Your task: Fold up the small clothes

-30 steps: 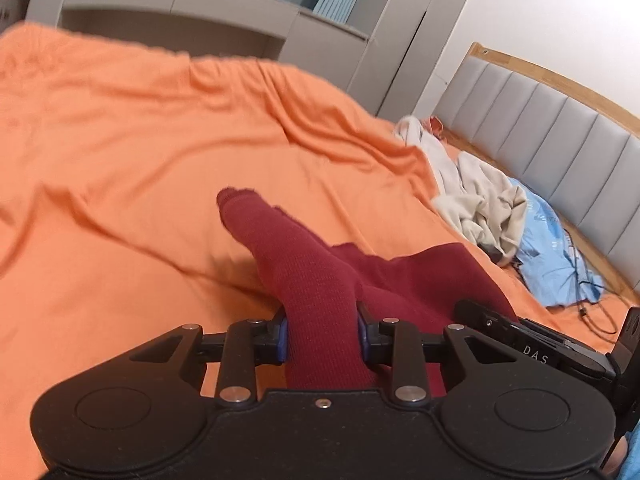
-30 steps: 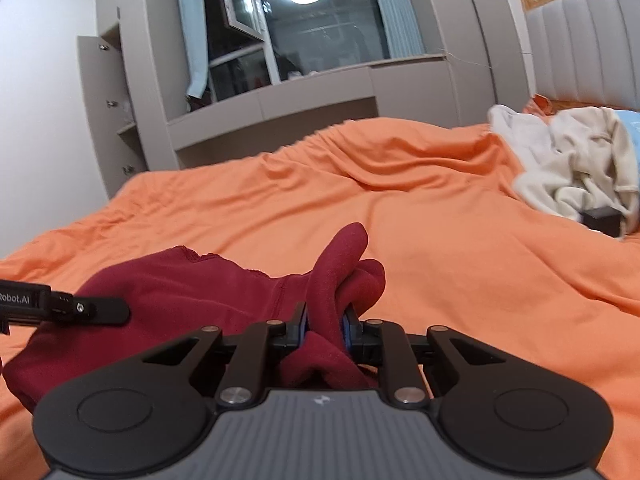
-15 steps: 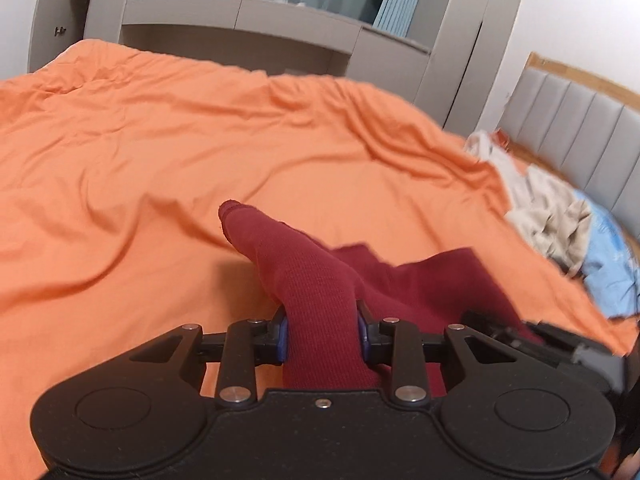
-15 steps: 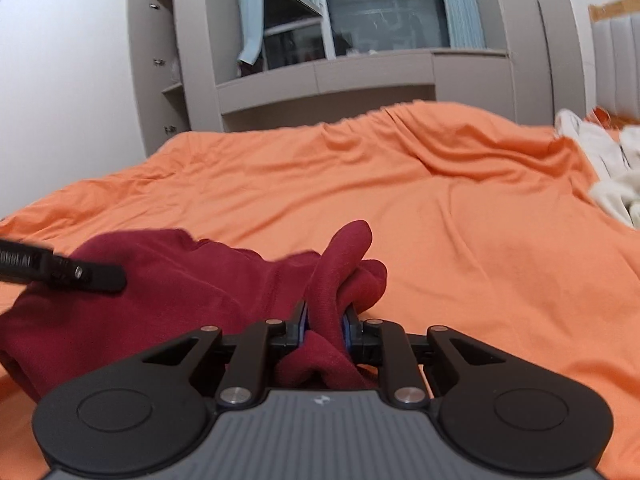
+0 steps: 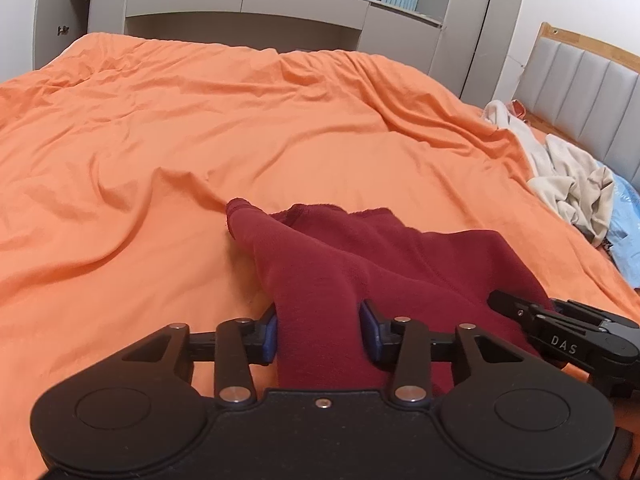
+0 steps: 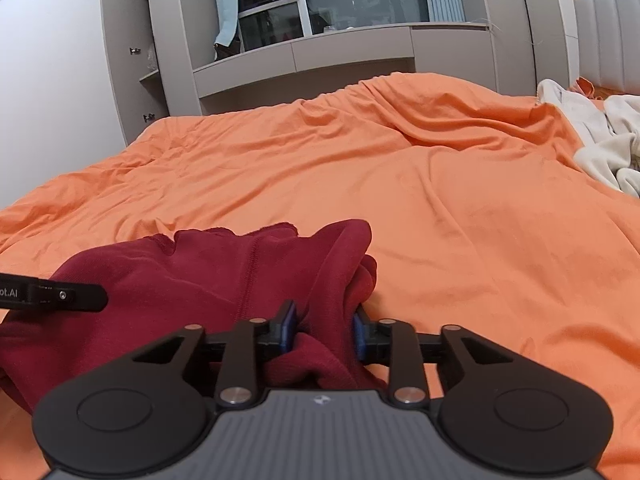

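A dark red knitted garment (image 5: 360, 264) lies on the orange bedsheet (image 5: 200, 140). My left gripper (image 5: 320, 330) is shut on a bunched part of it near its left edge. My right gripper (image 6: 322, 330) is shut on a bunched fold of the same garment (image 6: 200, 276) at its right edge. The right gripper's tip shows at the lower right of the left wrist view (image 5: 560, 332). The left gripper's tip shows at the left of the right wrist view (image 6: 52, 298). The cloth spans between the two grippers.
A pile of cream and white clothes (image 5: 560, 176) and a light blue item (image 5: 624, 236) lie by the grey padded headboard (image 5: 580, 76) at the right. Grey cabinets and a window (image 6: 340, 40) stand beyond the bed's far edge.
Both grippers have drawn back and lifted with the red garment, so more of the bed and the cabinets shows. The cloth between them has spread wider. Both grips hold.
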`<state>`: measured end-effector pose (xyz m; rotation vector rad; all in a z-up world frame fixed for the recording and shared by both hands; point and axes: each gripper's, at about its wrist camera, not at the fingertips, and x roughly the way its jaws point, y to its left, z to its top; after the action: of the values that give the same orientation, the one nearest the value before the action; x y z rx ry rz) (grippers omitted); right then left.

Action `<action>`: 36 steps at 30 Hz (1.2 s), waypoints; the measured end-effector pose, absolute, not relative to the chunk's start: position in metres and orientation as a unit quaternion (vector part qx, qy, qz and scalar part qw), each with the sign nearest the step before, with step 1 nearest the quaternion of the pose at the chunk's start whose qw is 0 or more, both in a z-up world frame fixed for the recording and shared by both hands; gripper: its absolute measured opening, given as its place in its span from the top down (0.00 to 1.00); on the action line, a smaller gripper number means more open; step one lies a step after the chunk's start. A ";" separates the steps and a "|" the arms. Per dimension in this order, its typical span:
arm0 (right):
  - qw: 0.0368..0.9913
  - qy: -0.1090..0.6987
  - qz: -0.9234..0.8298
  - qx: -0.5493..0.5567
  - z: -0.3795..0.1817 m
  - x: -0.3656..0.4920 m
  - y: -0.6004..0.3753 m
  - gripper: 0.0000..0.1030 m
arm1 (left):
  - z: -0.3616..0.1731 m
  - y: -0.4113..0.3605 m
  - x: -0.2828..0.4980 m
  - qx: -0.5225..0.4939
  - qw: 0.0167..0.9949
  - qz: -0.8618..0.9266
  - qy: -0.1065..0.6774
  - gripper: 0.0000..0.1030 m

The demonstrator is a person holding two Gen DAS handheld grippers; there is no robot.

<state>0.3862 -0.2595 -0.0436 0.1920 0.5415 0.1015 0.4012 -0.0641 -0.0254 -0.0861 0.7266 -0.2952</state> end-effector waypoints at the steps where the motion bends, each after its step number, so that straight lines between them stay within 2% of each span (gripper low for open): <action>1: 0.957 0.268 0.048 0.096 -0.044 0.386 -0.260 0.61 | -0.026 -0.064 0.401 -0.041 0.923 -0.141 0.355 0.54; 3: 0.957 0.273 0.040 0.096 -0.044 0.385 -0.262 0.45 | -0.027 -0.063 0.401 -0.039 0.923 -0.137 0.357 0.45; 5: 0.955 0.278 0.025 0.096 -0.044 0.382 -0.265 0.32 | -0.025 -0.062 0.400 -0.035 0.926 -0.126 0.355 0.23; 7: 0.953 0.283 0.018 0.105 -0.042 0.377 -0.269 0.25 | -0.021 -0.061 0.395 -0.030 0.930 -0.115 0.347 0.15; 9: 0.953 0.282 0.016 0.115 -0.039 0.369 -0.275 0.13 | -0.016 -0.060 0.389 -0.029 0.934 -0.114 0.338 0.10; 11: 0.954 0.273 0.011 0.120 -0.035 0.360 -0.280 0.09 | -0.011 -0.059 0.381 -0.032 0.937 -0.116 0.328 0.01; 16: 0.965 0.233 0.012 0.121 -0.018 0.334 -0.284 0.00 | -0.004 -0.060 0.353 -0.031 0.944 -0.114 0.307 0.01; 26: 0.975 0.173 0.038 0.134 -0.001 0.249 -0.270 0.00 | 0.002 -0.049 0.260 -0.016 0.965 -0.111 0.236 0.01; 36: 0.989 0.106 0.039 0.095 0.001 0.166 -0.249 0.00 | -0.003 -0.040 0.185 -0.009 0.976 -0.100 0.193 0.01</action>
<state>0.1664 -0.2492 0.0011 0.1903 0.2129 0.0780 0.1849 -0.0402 -0.0032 -0.0178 0.3889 -0.2026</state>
